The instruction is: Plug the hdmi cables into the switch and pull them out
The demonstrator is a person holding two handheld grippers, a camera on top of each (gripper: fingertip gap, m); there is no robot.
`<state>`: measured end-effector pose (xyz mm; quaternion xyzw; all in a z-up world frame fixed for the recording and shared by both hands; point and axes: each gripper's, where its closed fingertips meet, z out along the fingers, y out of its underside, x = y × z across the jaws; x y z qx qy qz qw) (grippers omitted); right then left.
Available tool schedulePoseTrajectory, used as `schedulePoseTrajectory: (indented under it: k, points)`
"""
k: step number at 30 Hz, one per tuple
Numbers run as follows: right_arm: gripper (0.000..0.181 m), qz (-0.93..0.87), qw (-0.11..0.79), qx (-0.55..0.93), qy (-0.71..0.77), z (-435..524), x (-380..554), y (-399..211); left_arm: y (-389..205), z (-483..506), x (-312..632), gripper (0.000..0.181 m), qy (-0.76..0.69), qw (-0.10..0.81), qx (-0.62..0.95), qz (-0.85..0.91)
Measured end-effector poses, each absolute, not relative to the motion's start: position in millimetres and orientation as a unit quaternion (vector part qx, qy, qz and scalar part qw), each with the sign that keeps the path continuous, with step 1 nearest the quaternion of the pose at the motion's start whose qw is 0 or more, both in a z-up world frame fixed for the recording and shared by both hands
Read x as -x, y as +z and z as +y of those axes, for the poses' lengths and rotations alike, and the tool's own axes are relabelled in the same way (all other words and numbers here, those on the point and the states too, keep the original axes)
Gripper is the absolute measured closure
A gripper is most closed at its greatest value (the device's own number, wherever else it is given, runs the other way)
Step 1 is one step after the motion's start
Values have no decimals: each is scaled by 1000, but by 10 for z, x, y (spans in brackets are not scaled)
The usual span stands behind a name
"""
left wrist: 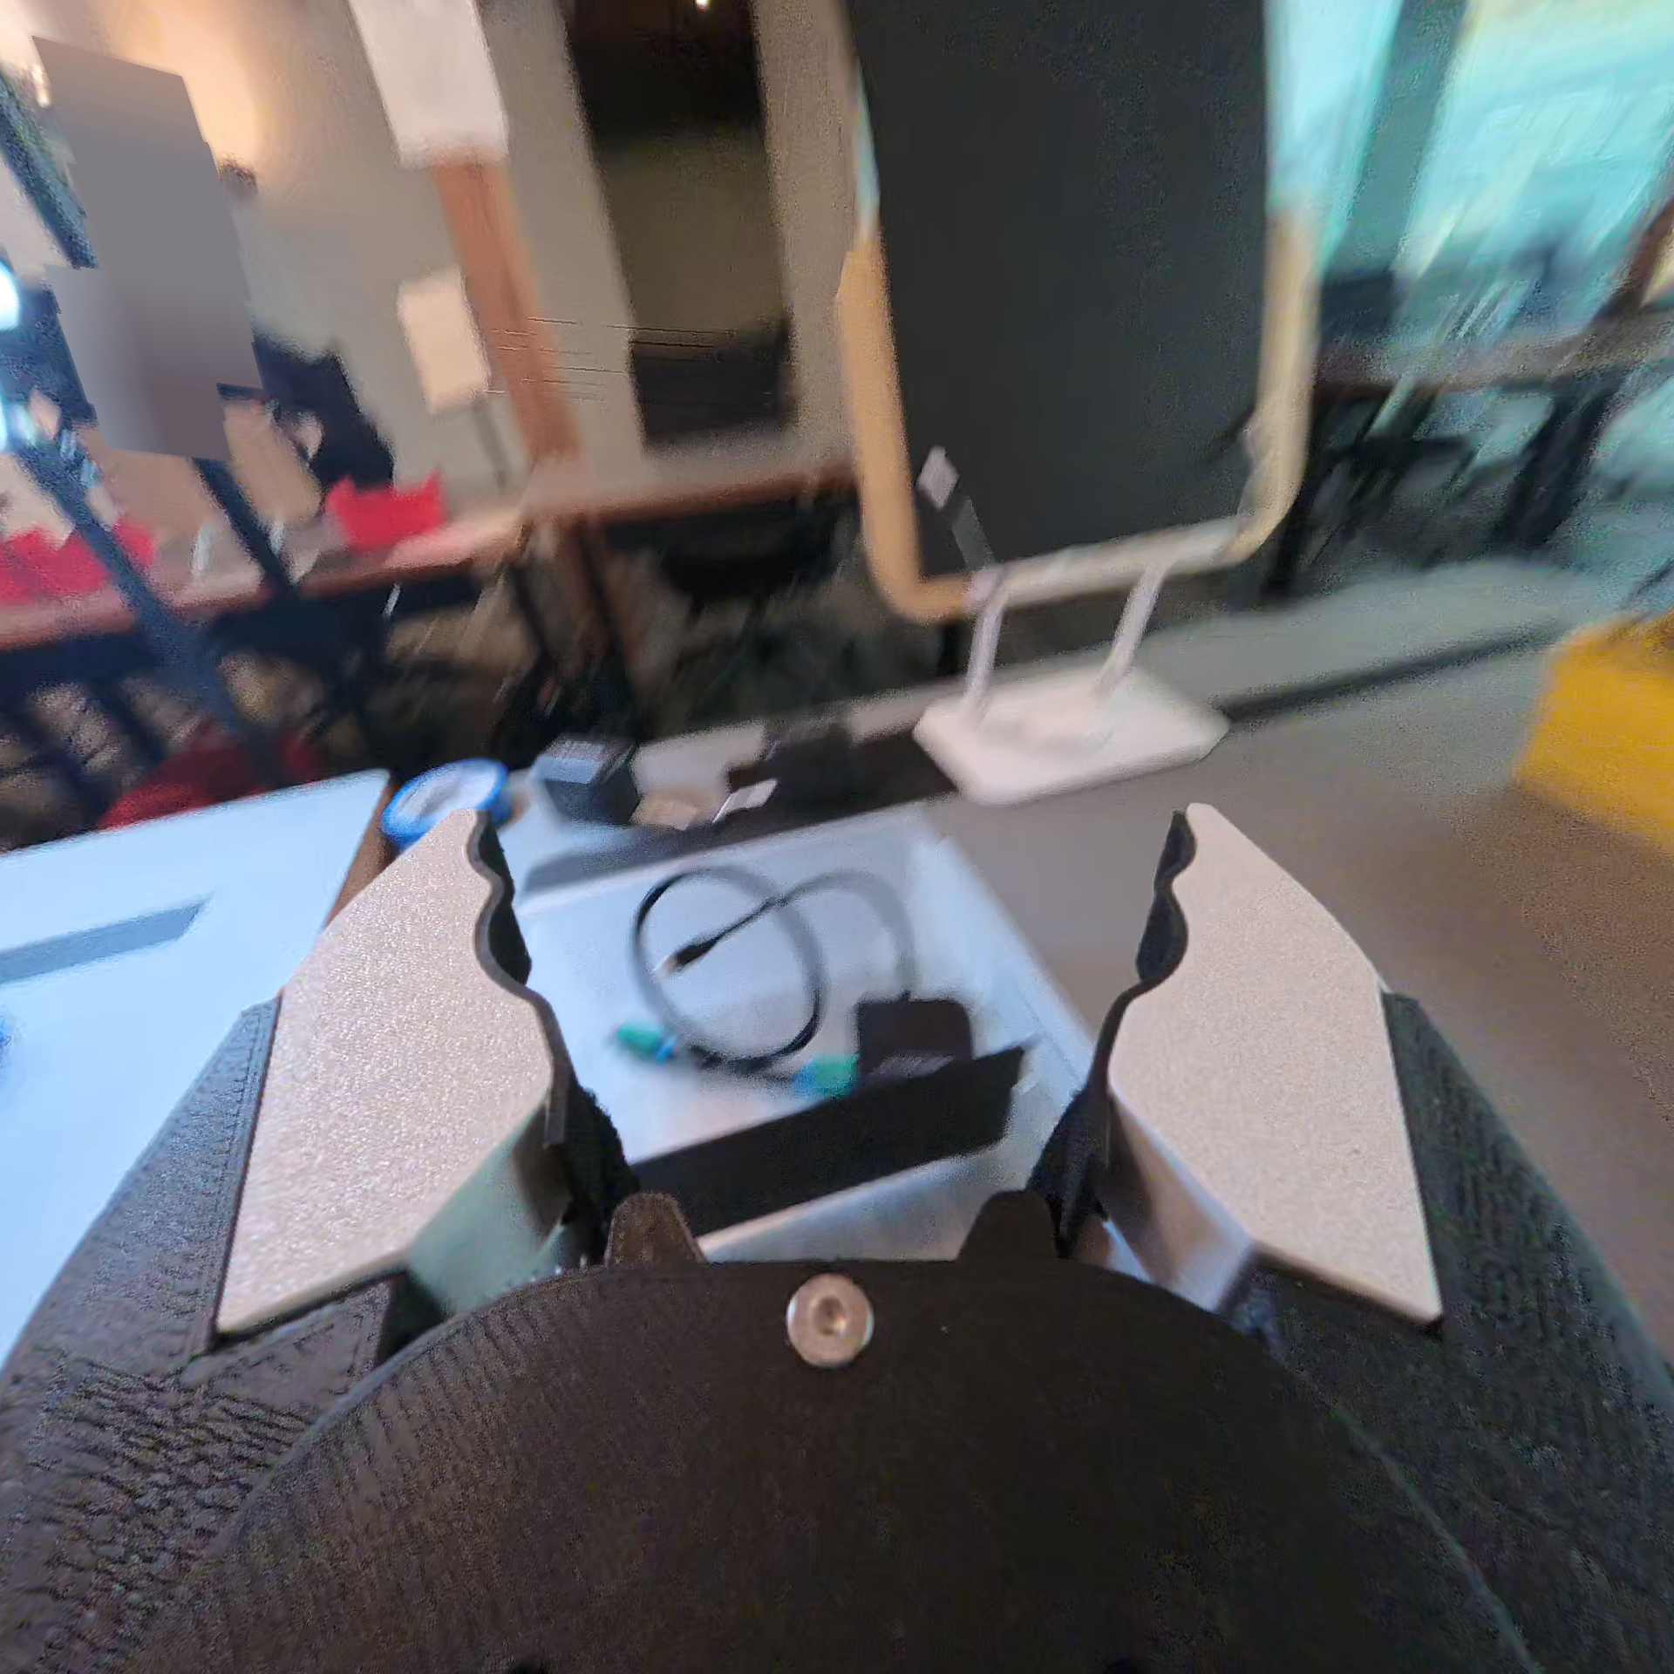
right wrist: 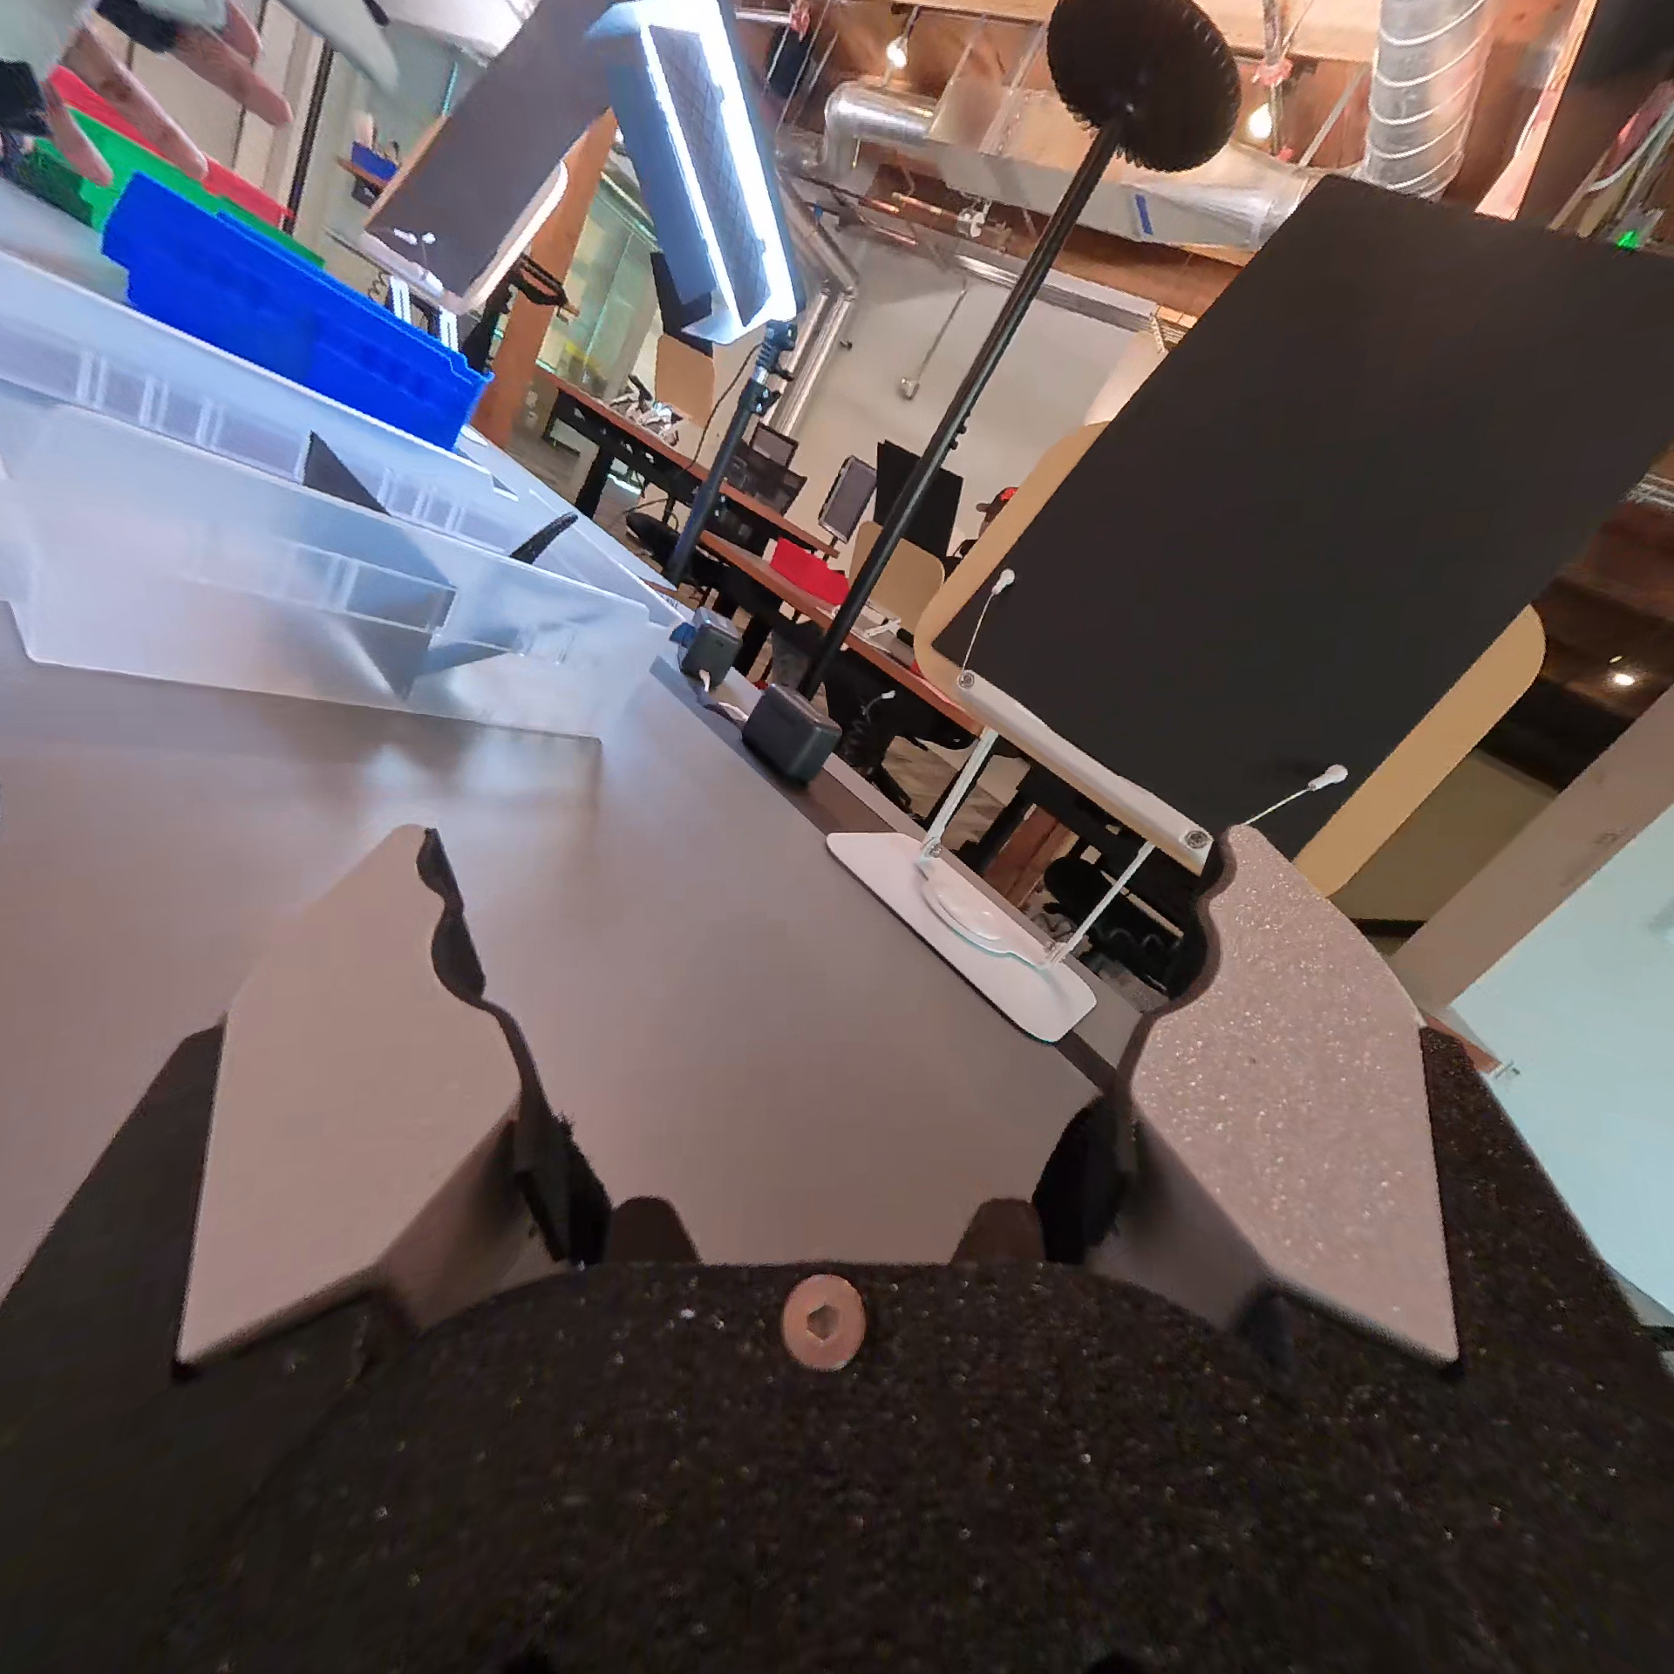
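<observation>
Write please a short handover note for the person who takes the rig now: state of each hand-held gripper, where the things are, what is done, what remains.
Left hand-held gripper: open, empty, above the clear tray.
Right hand-held gripper: open, empty, low over the bare grey table.
In the tray: coiled black cable with green-tipped ends, and a small black box, probably the switch; the picture is blurred.
Done: nothing visibly plugged.
Left: pick up the cable ends, plug into the switch, then pull out.
</observation>
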<state>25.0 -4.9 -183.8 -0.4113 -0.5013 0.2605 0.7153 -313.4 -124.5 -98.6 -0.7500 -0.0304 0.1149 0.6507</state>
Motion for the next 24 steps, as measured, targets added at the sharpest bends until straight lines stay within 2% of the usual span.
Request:
schedulePoseTrajectory:
  k: [4, 7, 9, 20, 22, 23, 24]
  points:
    - [33, -505, 707, 420, 260, -10, -241, -1894, -1566, -856, 3407, 64, 152, 530, 834, -4]
    - [33, -514, 698, 429, 255, 10, -216, -1959, -1888, -594, 3369, 88, 90, 483, 871, -8]
    - [34, -522, 690, 437, 247, 27, -200, -2014, -2024, -476, 3447, 101, 99, 456, 884, -8]
    - [34, -519, 685, 448, 245, 77, -223, -2025, -2571, -205, 3732, 117, 104, 383, 916, -57]
    - [34, -519, 684, 449, 245, 81, -222, -2030, -2631, -190, 3695, 144, 106, 379, 919, -27]
    - [34, -520, 684, 449, 245, 80, -219, -2032, -2630, -173, 3644, 164, 97, 383, 919, -16]
    - [34, -522, 683, 448, 245, 78, -216, -2037, -2604, -171, 3644, 165, 106, 385, 917, -16]
